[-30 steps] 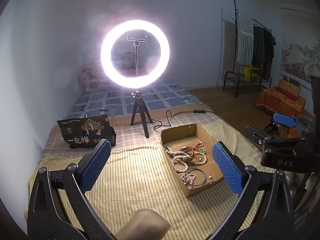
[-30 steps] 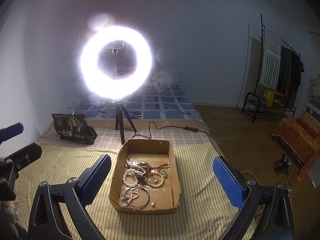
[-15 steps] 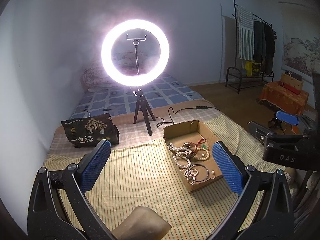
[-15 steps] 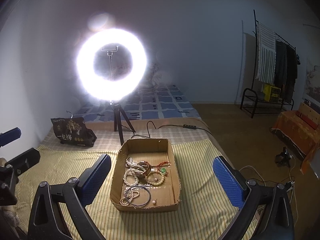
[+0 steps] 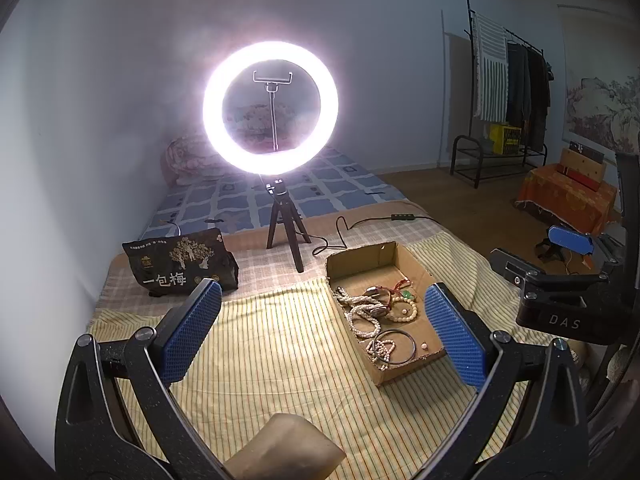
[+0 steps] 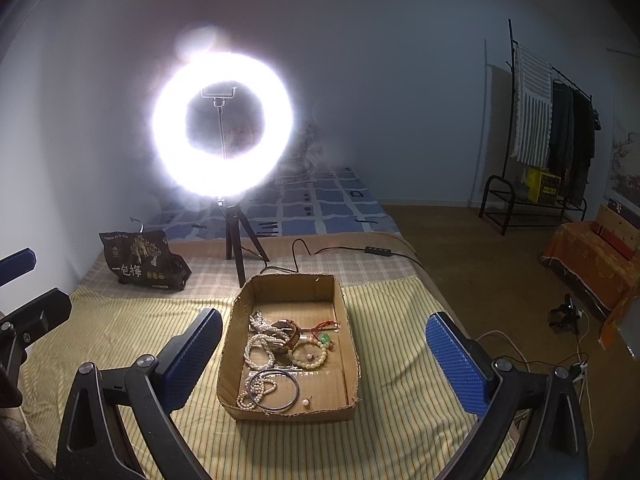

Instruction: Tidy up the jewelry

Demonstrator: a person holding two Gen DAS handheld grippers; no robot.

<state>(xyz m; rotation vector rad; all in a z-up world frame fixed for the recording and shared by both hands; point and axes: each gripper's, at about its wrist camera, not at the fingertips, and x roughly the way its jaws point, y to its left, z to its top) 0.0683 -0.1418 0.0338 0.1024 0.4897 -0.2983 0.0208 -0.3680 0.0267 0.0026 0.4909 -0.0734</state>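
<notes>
A shallow cardboard box [image 6: 344, 304] [image 5: 362, 258] lies on the striped yellow bedspread. Inside it are tangled pearl strands [image 6: 260, 344] [image 5: 360, 312], a beige bead bracelet [image 6: 310, 358], a dark metal bangle [image 6: 276, 390] [image 5: 396, 346], a red cord with a green charm [image 6: 324, 336] and a small loose bead [image 6: 306, 402]. My left gripper [image 5: 320, 332] is open, above the bedspread to the left of the box. My right gripper [image 6: 324, 360] is open and empty, held above the box with its blue pads on either side in view. The right gripper's body [image 5: 568, 300] shows at the right of the left wrist view.
A lit ring light on a small tripod [image 5: 272, 108] [image 6: 224, 124] stands behind the box, its cable [image 6: 344, 252] trailing right. A black printed bag [image 5: 178, 266] [image 6: 140, 260] sits at the back left. A beige object [image 5: 284, 450] is close below the left gripper. Clothes rack [image 6: 552, 128] at far right.
Both grippers have drawn back and risen slightly, so the box looks a little smaller and farther. Both stay open and nothing has been picked up.
</notes>
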